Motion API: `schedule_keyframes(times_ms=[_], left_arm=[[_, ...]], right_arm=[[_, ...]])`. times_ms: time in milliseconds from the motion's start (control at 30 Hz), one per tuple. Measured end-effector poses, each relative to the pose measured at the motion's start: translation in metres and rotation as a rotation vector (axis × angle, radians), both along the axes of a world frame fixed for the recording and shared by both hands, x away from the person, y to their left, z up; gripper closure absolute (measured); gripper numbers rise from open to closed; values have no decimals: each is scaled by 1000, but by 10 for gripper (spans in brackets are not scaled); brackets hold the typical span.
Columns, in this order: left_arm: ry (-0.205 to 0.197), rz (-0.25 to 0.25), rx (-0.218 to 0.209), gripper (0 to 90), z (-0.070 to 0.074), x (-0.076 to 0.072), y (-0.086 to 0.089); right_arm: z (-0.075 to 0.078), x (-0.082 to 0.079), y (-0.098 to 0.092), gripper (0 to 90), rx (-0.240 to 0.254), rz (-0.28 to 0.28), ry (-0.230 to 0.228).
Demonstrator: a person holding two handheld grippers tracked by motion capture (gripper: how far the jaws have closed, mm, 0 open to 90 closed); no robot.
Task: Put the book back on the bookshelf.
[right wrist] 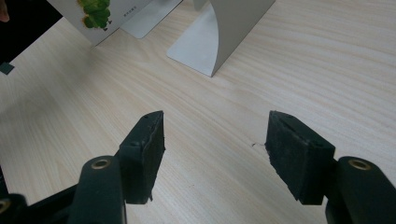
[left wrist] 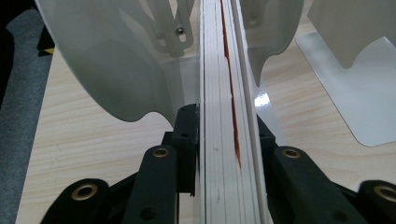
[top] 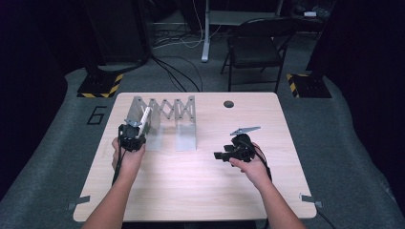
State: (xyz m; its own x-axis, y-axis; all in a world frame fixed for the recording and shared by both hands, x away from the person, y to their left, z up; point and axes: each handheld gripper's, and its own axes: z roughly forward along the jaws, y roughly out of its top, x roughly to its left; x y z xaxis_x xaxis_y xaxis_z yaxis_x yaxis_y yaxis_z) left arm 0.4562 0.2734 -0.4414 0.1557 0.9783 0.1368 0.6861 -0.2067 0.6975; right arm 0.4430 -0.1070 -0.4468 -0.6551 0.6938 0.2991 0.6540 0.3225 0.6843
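White book (left wrist: 229, 140) pinched edge-on by left gripper (left wrist: 227, 135) fingers, sits in end slot of grey expanding book rack (top: 165, 117) on worktop (top: 191, 176). Keep book upright, seat fully before release. Right gripper (right wrist: 215, 140) fingers spread, empty, well apart.

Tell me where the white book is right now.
In the high view the white book stands tilted in the leftmost slot of the grey expanding rack, at the table's far left, gripped by the left gripper.
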Motion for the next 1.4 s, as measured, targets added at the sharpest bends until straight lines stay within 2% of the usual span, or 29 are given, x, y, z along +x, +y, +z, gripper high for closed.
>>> schedule_keyframes(times_ms=[133, 267, 300, 533, 700, 800, 1067, 1167, 1267, 1333, 1367, 1400], left_arm=[[-16, 0, -16, 693, -1, 0, -3], [-7, -12, -22, 657, 0, 0, -1], [-17, -3, -40, 649, 0, 0, -1], [-40, -12, -68, 590, 3, -3, -4], [-32, -32, -60, 563, 3, -4, -9], [-48, -28, -58, 556, 4, -5, -9], [-39, -27, -42, 511, 6, -8, -5], [-50, -22, -41, 500, 6, -9, -4], [-47, -24, -23, 512, 7, -11, -1], [-48, -19, -25, 564, 8, -13, 1], [-51, -20, -43, 634, 8, -13, 2], [-52, -14, -25, 692, 8, -13, 3]], right_arm=[[0, 0, 0, 372, -1, 1, -1], [0, 0, 1, 373, -5, -1, 4], [-1, 0, 1, 373, -7, -1, 3], [0, 1, 0, 373, -16, 8, -13], [2, -1, 2, 372, -19, 5, -18], [4, -2, 2, 372, -20, 5, -18], [5, -2, 0, 373, -9, 4, -24], [5, -2, 0, 372, -13, 5, -24], [5, -2, 1, 372, -14, 7, -23], [5, -2, 1, 372, -15, 6, -23], [5, -2, 1, 372, -15, 7, -24], [5, -2, 1, 372, -16, 7, -24]])
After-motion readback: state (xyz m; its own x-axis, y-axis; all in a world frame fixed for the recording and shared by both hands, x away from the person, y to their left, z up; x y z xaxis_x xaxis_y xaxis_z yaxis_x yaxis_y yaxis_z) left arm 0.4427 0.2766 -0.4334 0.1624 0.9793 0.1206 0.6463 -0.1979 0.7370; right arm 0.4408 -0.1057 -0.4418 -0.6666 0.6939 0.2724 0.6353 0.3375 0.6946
